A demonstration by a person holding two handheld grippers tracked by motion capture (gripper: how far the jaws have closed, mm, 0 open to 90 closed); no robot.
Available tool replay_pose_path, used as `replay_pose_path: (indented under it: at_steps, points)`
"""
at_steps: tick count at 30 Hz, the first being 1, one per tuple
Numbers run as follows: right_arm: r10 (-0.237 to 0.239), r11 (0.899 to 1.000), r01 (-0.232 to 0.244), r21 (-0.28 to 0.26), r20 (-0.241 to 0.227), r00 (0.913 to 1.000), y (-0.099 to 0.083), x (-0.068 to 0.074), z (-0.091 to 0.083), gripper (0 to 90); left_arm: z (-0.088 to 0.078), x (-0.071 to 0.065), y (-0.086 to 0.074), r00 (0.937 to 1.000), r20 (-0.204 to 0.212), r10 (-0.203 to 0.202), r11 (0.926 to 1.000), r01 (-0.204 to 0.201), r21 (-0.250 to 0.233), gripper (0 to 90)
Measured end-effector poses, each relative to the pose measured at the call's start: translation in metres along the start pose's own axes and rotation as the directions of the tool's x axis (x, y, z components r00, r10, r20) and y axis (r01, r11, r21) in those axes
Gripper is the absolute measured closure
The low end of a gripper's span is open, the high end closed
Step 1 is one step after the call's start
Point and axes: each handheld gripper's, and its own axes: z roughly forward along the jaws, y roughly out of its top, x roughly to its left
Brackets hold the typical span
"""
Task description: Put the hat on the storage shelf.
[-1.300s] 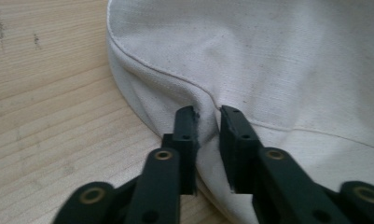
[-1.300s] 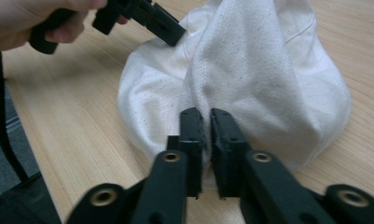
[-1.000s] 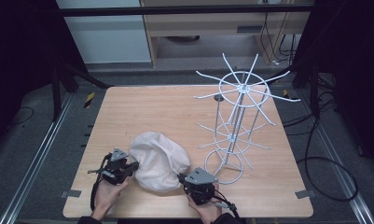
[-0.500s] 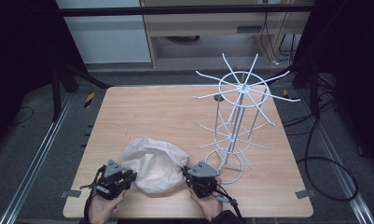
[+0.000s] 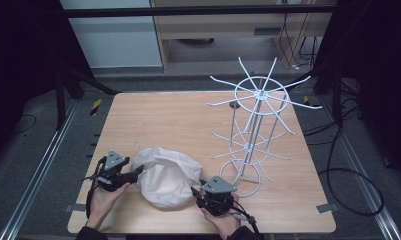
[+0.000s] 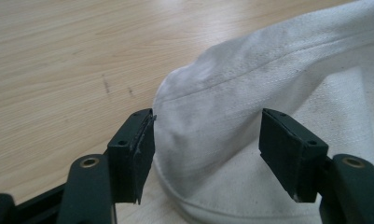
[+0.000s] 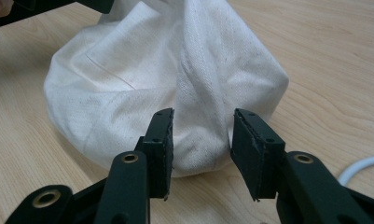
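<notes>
Between the spread jaws of the left gripper [image 5: 137, 172] lay the white cloth's [image 5: 165, 176] edge. Ahead of the right gripper [image 5: 195, 192], also spread, the cloth bulged.

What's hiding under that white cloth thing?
Only the wooden table shows around the white cloth, which lies bunched up on it. Whatever is beneath or inside is covered. An open claw sits at each side.
</notes>
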Motion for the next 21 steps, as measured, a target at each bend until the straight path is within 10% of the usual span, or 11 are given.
replay_pose_path:
  at_steps: [8, 14, 21]
  points:
    - [0.011, 1.0, -0.011, 0.023, 0.023, 0.9997, -0.003, -0.004, 0.01, 64.4, 0.017, 0.003, -0.002, 0.9974, 0.061, -0.037, 0.9988, 0.036, 0.032, 47.1]
    - [0.004, 1.0, -0.006, 0.028, 0.039, 0.9992, -0.003, -0.007, 0.014, 74.5, 0.016, 0.003, 0.002, 0.9898, 0.122, -0.074, 0.9961, 0.067, 0.058, 72.3]
    - [0.0, 1.0, -0.001, 0.024, 0.045, 0.999, -0.002, -0.009, 0.015, 82.8, 0.007, 0.001, 0.001, 0.9948, 0.072, -0.072, 0.995, 0.067, 0.074, 89.8]
